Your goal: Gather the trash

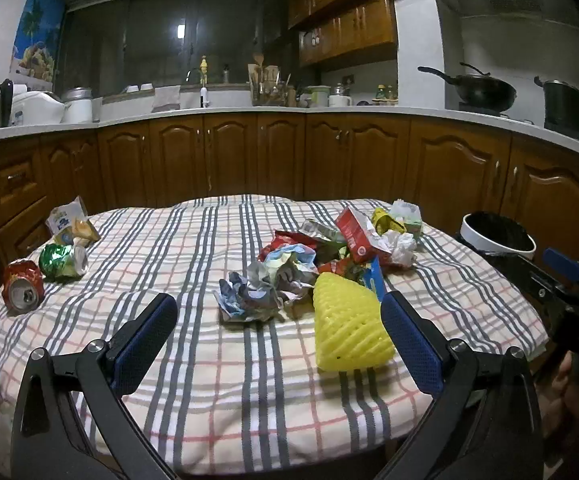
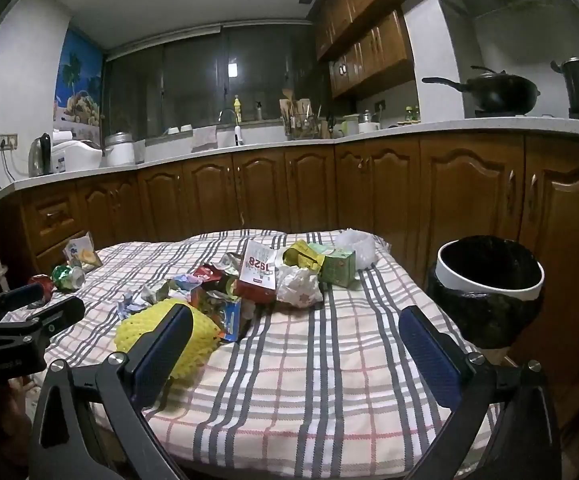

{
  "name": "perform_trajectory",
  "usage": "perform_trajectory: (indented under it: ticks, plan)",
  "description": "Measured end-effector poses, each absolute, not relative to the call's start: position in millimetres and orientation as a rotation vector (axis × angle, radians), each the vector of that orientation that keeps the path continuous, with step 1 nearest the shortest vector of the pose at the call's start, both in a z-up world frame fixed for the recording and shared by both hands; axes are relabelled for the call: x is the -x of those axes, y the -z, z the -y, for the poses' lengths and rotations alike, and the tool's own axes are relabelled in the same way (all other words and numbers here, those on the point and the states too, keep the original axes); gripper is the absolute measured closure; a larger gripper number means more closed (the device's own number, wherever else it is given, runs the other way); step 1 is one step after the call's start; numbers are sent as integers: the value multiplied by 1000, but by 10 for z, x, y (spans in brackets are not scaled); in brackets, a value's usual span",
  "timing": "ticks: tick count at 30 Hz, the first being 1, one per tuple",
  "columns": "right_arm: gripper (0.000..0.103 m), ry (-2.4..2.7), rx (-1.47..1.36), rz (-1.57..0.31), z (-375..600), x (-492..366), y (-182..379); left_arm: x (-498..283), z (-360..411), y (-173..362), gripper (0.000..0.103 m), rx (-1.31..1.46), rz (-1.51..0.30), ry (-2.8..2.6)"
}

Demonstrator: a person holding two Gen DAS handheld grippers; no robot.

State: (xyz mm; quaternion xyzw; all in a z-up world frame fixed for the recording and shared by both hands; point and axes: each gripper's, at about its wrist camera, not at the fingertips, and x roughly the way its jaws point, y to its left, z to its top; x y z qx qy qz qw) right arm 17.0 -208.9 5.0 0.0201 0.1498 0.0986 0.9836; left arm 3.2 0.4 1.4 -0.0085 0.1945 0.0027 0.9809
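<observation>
Nothing is picked up yet: both the left gripper and right gripper are spread wide and empty, the trash pile sits at twelve o'clock on the worktop, and the bin waits at two o'clock.

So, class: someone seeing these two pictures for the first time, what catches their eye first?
A heap of crumpled wrappers sits mid-table on the checked tablecloth, with a bright yellow foam net at its near edge. Off to the left lies a crushed red can; a lined bin stands past the table's right side.
</observation>
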Motion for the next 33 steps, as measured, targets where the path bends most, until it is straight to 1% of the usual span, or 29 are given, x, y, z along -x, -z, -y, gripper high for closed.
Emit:
perform_trajectory:
  ticks: [13, 33]
  plan:
    - [0, -210, -56, -309, 2089, -171, -105, -14, 18, -29, 0, 13, -390, -1]
    - [0, -228, -77, -334, 2096, -225, -40, -69, 24, 4, 0, 12, -410, 7]
